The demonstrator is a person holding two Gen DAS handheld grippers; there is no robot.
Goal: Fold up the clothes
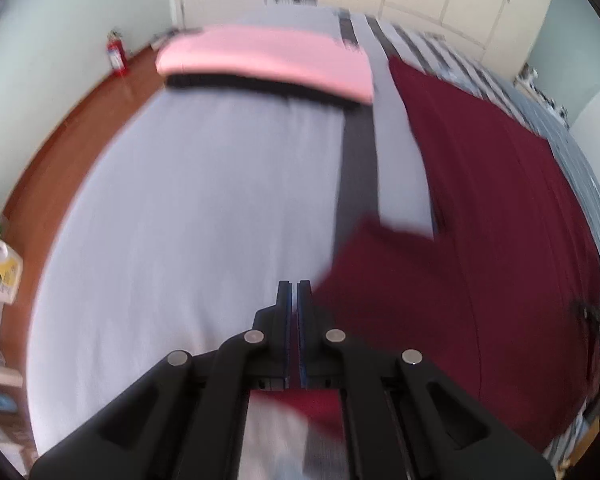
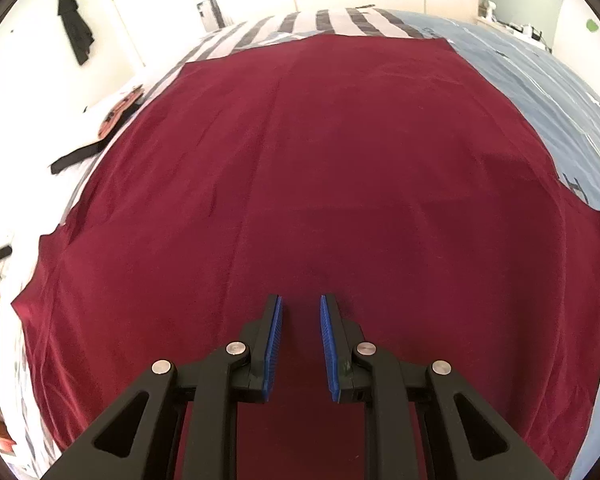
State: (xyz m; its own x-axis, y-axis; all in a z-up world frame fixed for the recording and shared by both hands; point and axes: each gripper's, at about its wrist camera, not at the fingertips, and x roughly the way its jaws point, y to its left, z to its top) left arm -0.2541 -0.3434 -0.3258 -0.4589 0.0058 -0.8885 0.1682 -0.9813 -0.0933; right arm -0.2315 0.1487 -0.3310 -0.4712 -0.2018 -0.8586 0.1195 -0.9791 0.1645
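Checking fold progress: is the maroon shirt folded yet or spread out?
Mostly spread: the maroon shirt lies flat across the bed, only its sleeve lifted near the left gripper.

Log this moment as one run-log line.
task: fold clothes | left gripper: shut on maroon shirt sleeve | right gripper: open over shirt | pink folded garment: on bed

Blurred and cut-off parts

The left wrist view is smeared; whether the left gripper [image 1: 294, 286] pinches the maroon shirt [image 1: 480, 220] is unclear. The shirt's near hem [image 2: 300, 440] lies behind the right gripper [image 2: 300, 304].
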